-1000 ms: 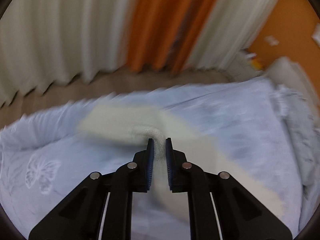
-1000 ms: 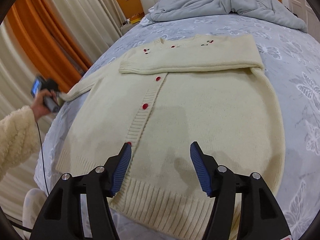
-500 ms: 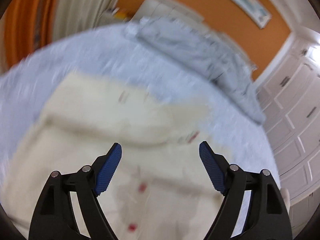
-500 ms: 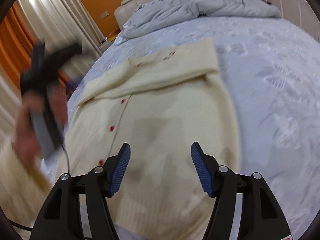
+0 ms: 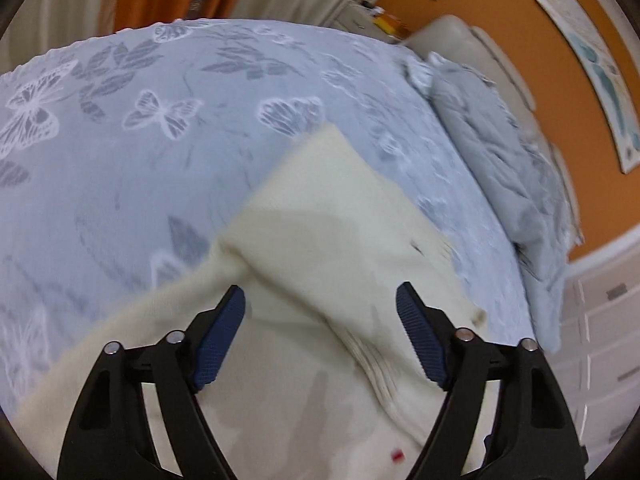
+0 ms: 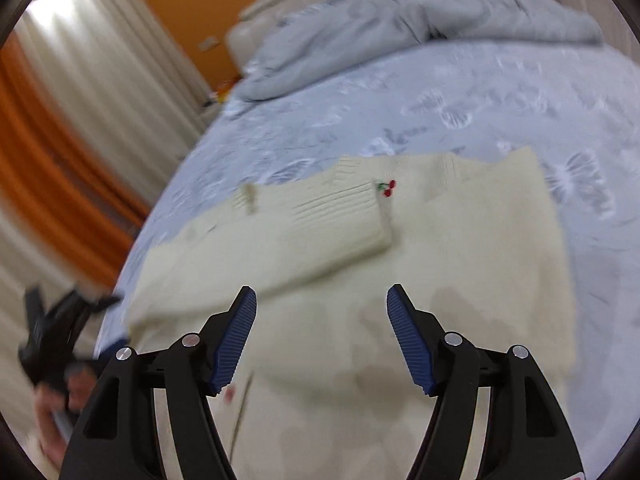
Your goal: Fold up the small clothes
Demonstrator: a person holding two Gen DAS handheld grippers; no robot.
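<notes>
A cream knit cardigan [image 6: 460, 248] with red buttons and a cherry motif [image 6: 387, 188] lies flat on the bed. Both sleeves are folded across its chest; the top sleeve [image 6: 320, 236] ends in a ribbed cuff. My right gripper [image 6: 321, 336] is open and empty, hovering over the cardigan's middle. My left gripper [image 5: 321, 338] is open and empty above the cardigan [image 5: 320, 248] near a folded sleeve and its ribbed cuff [image 5: 380, 364]. The left gripper also shows in the right wrist view [image 6: 52, 336], blurred, at the bed's left edge.
The bed has a light blue butterfly-print cover [image 5: 120, 160]. A rumpled grey duvet [image 6: 400, 28] and a padded headboard [image 5: 480, 52] lie at the far end. Cream and orange curtains [image 6: 60, 140] hang to the left. White drawers [image 5: 600, 340] stand on the right.
My left gripper let go of the sleeve, opened, and swung over the cardigan. The left sleeve now lies folded across the chest. My right gripper moved forward over the cardigan, still open.
</notes>
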